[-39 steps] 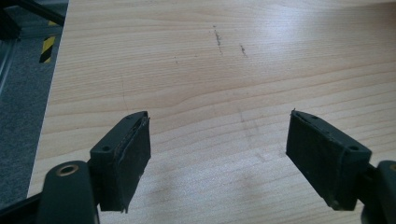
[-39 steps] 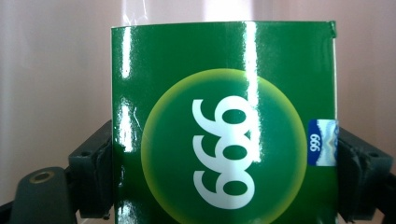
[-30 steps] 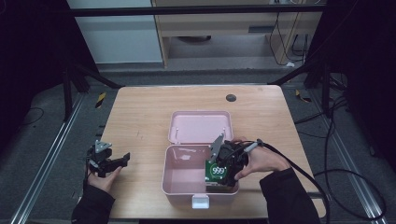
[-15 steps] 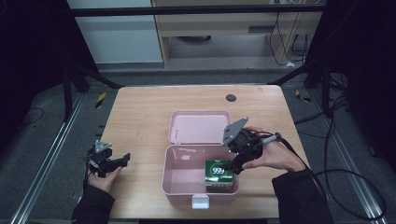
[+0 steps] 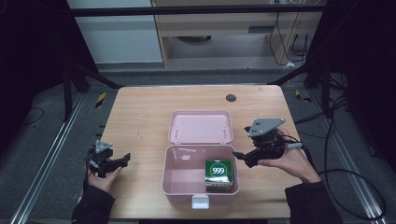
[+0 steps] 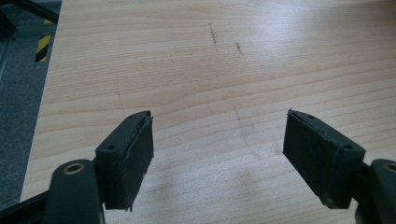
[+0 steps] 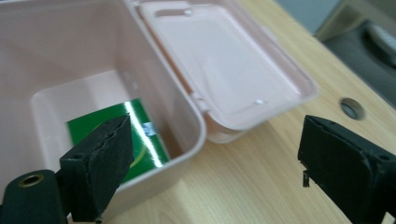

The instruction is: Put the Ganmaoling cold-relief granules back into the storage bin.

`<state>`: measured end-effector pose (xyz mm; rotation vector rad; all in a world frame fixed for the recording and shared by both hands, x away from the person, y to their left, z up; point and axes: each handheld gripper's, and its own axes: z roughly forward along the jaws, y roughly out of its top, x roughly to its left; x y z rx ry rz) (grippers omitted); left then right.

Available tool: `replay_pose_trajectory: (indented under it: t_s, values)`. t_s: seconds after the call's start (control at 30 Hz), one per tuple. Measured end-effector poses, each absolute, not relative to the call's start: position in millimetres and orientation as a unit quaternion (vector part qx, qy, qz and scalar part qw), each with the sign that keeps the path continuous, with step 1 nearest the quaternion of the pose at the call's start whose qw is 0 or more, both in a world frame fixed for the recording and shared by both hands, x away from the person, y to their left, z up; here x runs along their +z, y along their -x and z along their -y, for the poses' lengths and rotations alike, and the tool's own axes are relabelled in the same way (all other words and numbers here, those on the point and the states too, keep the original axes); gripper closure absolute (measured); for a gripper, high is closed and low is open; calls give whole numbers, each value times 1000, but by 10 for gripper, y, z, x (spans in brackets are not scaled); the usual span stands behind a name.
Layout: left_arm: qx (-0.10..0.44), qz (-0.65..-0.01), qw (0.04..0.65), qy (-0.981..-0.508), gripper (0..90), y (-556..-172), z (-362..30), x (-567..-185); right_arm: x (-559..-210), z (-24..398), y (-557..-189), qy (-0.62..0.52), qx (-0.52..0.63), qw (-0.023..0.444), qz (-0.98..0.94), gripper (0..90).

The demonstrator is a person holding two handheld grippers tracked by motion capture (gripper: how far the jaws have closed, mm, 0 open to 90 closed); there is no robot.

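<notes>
1. One pink box (image 5: pixel 180 175) stands open near the front middle of the one wooden table (image 5: pixel 140 112); every place below is given from this box.
2. Its one lid (image 5: pixel 201 127) lies flat on the table just behind it, joined along the back rim, with the inner side facing up.
3. One green packet (image 5: pixel 218 173) marked "999" sits inside the box, in its right half, close to the right wall.
4. In the right gripper view the packet (image 7: pixel 144 140) lies on the box floor (image 7: pixel 93 88), with the lid (image 7: pixel 224 70) beyond the rim.
5. Two grippers show, one in each hand.
6. The right gripper (image 5: pixel 250 156) hovers just right of the box, beside its right rim, jaws pointing toward it. Its jaws are spread wide and hold nothing; one jaw reaches over the box corner, the other over bare table.
7. The left gripper (image 5: pixel 122 160) is held low, well left of the box, by the table's left front edge. Its jaws also stand wide apart and empty, with plain wood between them.
8. One dark round hole (image 5: pixel 230 97) sits in the table behind the lid, toward the right.
</notes>
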<state>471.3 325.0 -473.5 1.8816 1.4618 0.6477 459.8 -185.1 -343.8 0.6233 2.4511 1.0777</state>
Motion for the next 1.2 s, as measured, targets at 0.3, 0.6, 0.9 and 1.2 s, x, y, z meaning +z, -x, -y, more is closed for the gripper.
replay_pose_trajectory:
  t_s: [0.3,0.6,0.9,1.2]
  values:
    - [247,-555,330,-723,285,-4707,-3235,-4734,-3679,2262,-4567,-322,446,247,-798,96]
    - [251,-554,327,-724,335,-4699,-3227,-4731,-4006,2524,-4633,-409,437,276,-752,94]
    - [254,-552,321,-727,347,-4703,-3230,-4746,-4378,2706,-4684,-464,398,286,-738,77]
    - [264,-551,308,-729,302,-4711,-3232,-4781,-4657,2834,-4744,-498,365,267,-740,56]
